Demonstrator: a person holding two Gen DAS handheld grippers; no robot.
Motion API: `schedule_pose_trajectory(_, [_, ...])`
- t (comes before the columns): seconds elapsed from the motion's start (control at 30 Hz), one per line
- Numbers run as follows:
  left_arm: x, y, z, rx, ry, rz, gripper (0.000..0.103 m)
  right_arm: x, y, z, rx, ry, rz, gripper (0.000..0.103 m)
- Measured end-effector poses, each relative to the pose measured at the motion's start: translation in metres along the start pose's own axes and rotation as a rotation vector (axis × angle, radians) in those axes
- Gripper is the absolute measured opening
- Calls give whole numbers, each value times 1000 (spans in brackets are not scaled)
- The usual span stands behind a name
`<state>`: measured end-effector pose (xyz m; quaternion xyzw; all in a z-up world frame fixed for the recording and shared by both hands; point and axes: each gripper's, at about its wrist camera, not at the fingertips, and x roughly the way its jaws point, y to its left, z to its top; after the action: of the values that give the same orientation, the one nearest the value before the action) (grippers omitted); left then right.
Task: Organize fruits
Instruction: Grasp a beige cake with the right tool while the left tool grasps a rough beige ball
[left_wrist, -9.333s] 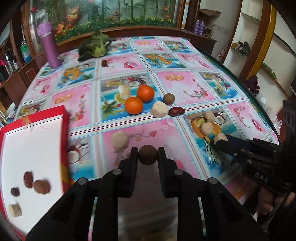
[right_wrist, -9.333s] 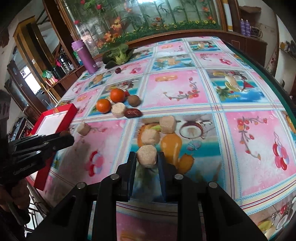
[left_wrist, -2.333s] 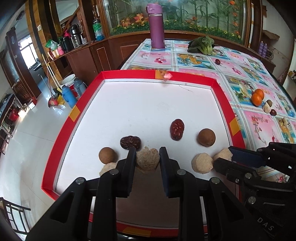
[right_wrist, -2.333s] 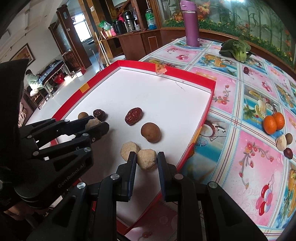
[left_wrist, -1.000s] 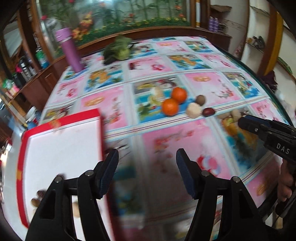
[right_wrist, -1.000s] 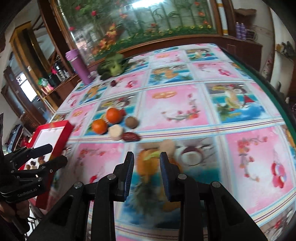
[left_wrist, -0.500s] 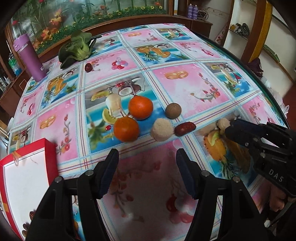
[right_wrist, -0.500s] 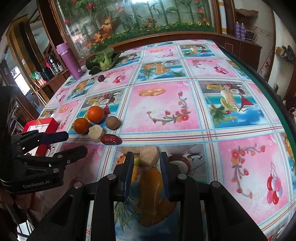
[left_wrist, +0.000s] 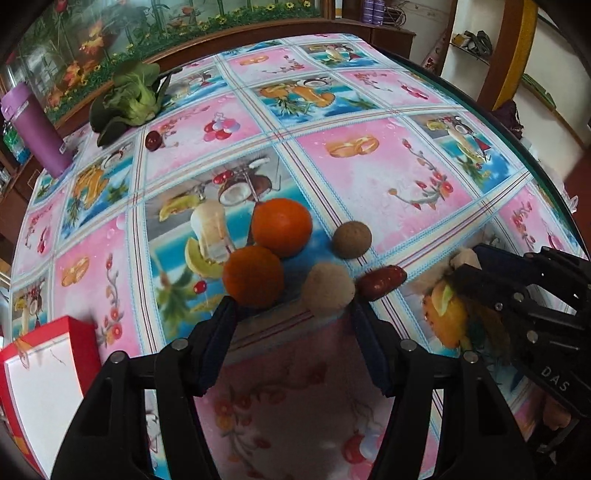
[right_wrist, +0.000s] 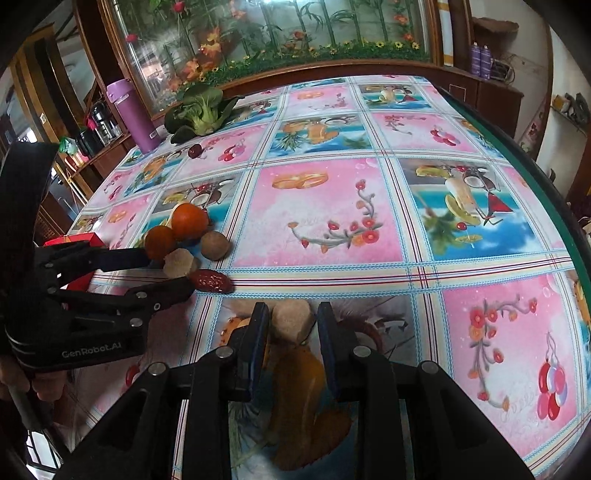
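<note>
Right gripper (right_wrist: 291, 325): jaws parted, bracketing one tan lump (right_wrist: 293, 319) without visible contact. Its body reads "DAS" in the left view.

Left gripper (left_wrist: 293, 314): jaws spread wide, nothing held; marked "GenRobot.AI" in the right view. Just beyond its tips, on the tablecloth (left_wrist: 369, 177):
- one beige ball (left_wrist: 328, 290) at 12 o'clock;
- one red date (left_wrist: 382, 282) at 1 o'clock, long axis running 8 to 2 o'clock;
- two oranges (left_wrist: 253, 276) at 11 o'clock, touching;
- one brown ball (left_wrist: 351, 239) farther back.

Red tray (left_wrist: 40, 384) at 8 o'clock. At the far edge: one dark date (left_wrist: 152, 140), one cabbage (left_wrist: 131, 96), one purple bottle (left_wrist: 35, 130).
</note>
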<state>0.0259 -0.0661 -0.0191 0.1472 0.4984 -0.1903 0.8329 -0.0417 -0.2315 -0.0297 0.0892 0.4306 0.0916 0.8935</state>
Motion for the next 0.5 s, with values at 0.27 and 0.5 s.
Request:
schedule_pose_trajectory(0.27, [4, 0, 7, 4, -27, 1, 58, 0, -1, 1, 3, -3, 0, 24])
schedule_pose_trajectory(0.5, [-3, 0, -2, -22, -33, -30, 27, -2, 2, -1, 1, 10, -12, 23])
